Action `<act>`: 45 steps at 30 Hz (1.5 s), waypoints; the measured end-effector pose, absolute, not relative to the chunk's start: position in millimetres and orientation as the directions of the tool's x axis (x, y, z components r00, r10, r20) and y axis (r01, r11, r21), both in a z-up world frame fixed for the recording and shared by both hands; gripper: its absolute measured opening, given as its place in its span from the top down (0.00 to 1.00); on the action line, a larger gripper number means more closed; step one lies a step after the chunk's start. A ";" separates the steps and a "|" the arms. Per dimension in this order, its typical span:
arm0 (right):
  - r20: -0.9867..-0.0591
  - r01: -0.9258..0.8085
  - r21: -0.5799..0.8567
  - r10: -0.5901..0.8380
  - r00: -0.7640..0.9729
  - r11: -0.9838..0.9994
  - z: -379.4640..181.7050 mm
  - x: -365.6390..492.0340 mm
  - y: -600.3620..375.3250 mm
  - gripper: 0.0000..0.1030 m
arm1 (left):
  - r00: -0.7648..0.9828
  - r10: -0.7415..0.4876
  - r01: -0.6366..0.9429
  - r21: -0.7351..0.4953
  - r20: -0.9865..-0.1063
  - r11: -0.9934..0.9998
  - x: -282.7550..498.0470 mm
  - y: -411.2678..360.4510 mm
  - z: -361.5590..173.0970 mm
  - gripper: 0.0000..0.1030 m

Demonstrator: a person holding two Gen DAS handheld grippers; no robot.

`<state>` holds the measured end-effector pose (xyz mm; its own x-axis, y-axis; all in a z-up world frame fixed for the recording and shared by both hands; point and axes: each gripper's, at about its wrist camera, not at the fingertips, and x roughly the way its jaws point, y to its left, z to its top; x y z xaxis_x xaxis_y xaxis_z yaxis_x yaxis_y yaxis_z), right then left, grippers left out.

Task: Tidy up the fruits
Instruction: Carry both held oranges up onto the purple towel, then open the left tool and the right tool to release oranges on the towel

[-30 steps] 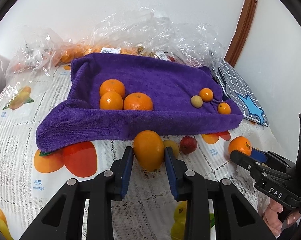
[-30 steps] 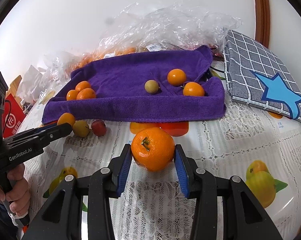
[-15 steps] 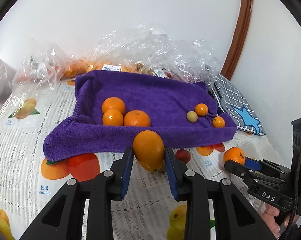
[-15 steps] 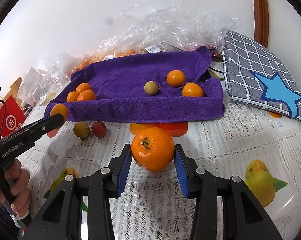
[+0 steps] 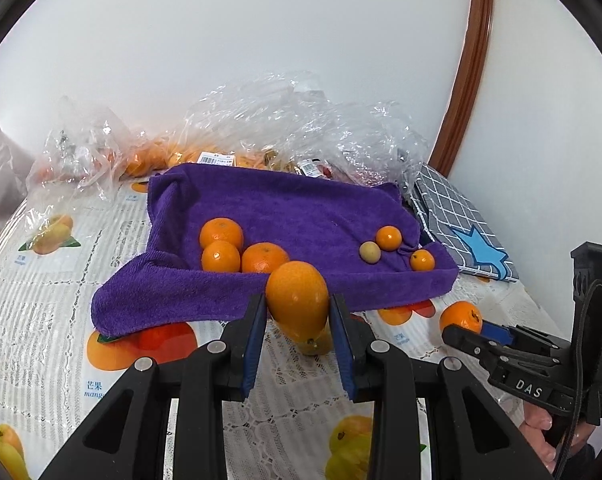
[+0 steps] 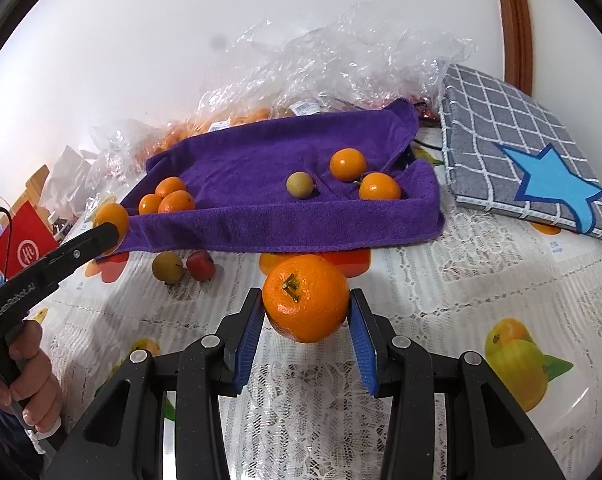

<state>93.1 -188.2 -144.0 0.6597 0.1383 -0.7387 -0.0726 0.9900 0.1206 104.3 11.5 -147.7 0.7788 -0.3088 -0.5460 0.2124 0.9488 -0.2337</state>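
My left gripper [image 5: 298,312] is shut on an orange [image 5: 297,300] and holds it in the air at the near edge of the purple towel [image 5: 285,208]. My right gripper [image 6: 305,312] is shut on a mandarin with a stem [image 6: 305,304] above the tablecloth, in front of the towel [image 6: 261,168]. Three oranges [image 5: 237,248] lie at the towel's left. Two small oranges [image 5: 389,238] and a greenish fruit [image 5: 369,252] lie at its right. A yellow fruit [image 6: 167,267] and a red fruit [image 6: 200,265] lie on the cloth before the towel.
Crumpled clear plastic bags [image 5: 293,120] with more fruit lie behind the towel against the white wall. A grey checked cushion with a blue star [image 6: 521,152] lies at the right. A red box [image 6: 23,242] stands at the far left. A fruit-printed lace tablecloth [image 6: 441,280] covers the table.
My left gripper has lifted its orange off the tablecloth and carried it up toward the towel's near edge. My right gripper has kept its mandarin almost still.
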 end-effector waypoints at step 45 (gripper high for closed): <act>-0.790 -0.227 0.040 0.170 0.589 0.973 -149.3 211.8 -176.9 0.59 | 0.583 -0.217 0.115 -0.185 -0.783 0.976 263.6 -17.8 -164.1 0.70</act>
<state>211.8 -176.9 -149.3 0.5887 0.1699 -0.7903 -0.2273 0.9730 0.0399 263.6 -17.8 -164.1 0.5827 -0.2173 -0.7831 0.1153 0.9759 -0.1851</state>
